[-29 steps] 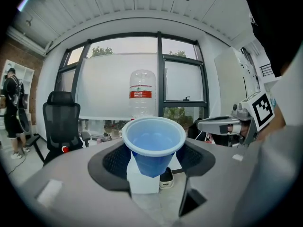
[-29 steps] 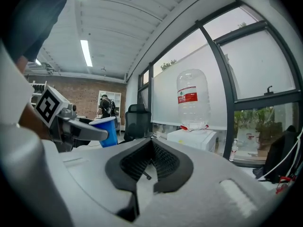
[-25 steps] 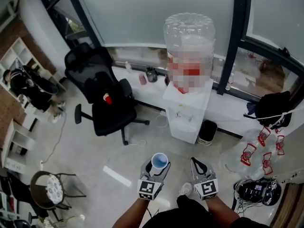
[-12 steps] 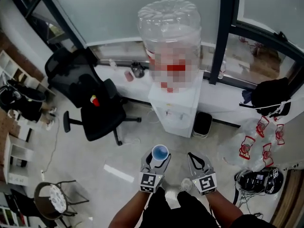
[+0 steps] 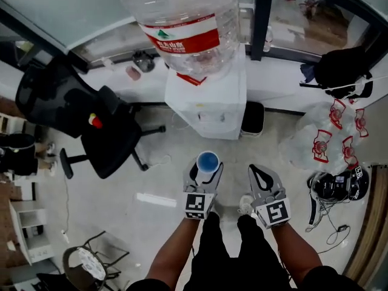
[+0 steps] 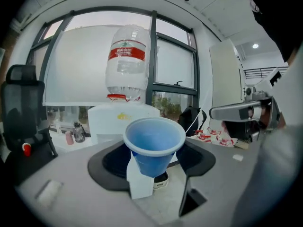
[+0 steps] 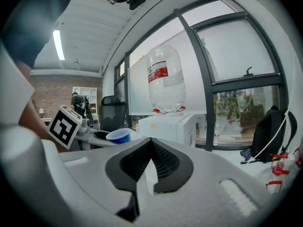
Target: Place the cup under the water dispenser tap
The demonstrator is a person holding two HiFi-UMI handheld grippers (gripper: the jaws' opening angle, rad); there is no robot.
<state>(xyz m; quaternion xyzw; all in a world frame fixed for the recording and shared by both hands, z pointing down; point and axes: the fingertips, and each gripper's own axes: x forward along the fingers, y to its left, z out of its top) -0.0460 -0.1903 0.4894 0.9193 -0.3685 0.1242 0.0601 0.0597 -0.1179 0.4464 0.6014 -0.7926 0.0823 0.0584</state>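
Gripping blue cup [image 5: 207,161] upright in left gripper [image 5: 203,173], mid-air before dispenser [image 5: 209,105]. Jaws of right gripper [image 5: 259,173] together, empty. Best: hold rim level, approach straight, stop centred under tap.

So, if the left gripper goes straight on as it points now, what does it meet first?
Probably the front of the white water dispenser; the blue plastic cup in the left gripper would touch first. Depth is unclear.

- An office: a black swivel chair [image 5: 79,117] stands on a pale hard floor [image 5: 130,238].
- A white water dispenser [image 5: 209,105] carrying a big bottle [image 5: 182,23] stands by tall dark-framed windows [image 5: 315,8].
- White shelving [image 5: 21,223] lines one side.
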